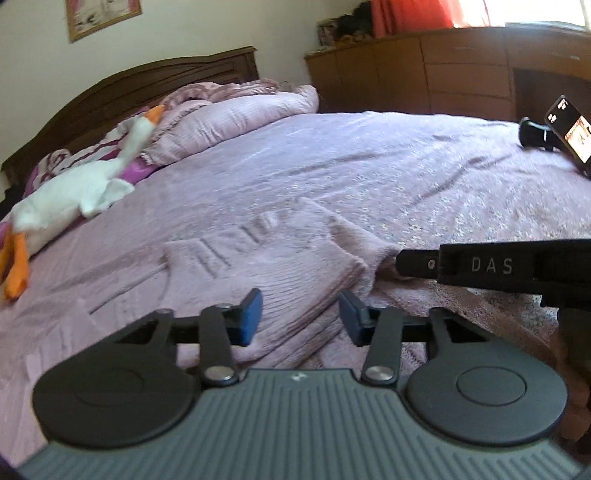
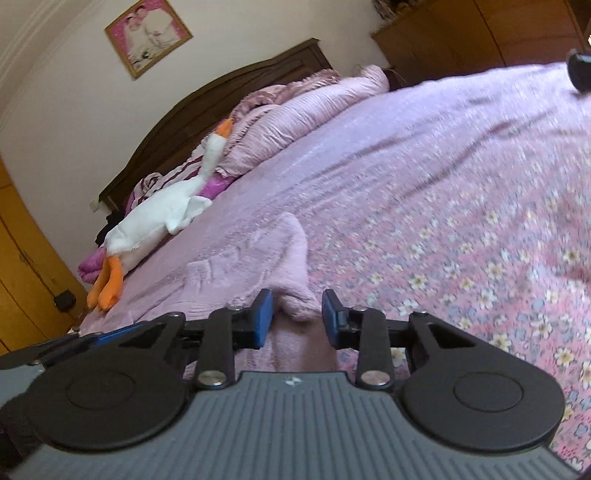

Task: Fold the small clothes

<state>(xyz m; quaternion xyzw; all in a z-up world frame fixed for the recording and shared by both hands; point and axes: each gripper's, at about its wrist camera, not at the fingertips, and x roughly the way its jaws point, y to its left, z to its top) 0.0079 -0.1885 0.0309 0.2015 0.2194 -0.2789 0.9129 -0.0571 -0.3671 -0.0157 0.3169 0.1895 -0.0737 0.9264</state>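
Garment [image 1: 280,254], pale pink and folded, lies on the bed [image 1: 369,166] just ahead of both my grippers, nearly the same colour as the cover. My left gripper [image 1: 301,317] hovers over its near edge, jaws open and empty. My right gripper [image 2: 297,317] has its jaws open too, straddling a raised fold at the garment's corner without pinching it. The floral cover is wrinkled. A plush goose [image 2: 162,218] lies by the pillows [image 2: 295,114], below a dark headboard [image 2: 229,81]. A framed picture [image 2: 147,35] hangs above, a wooden cabinet [image 1: 424,74] stands beyond, and a phone [image 1: 570,133] is propped at the bed's far right.
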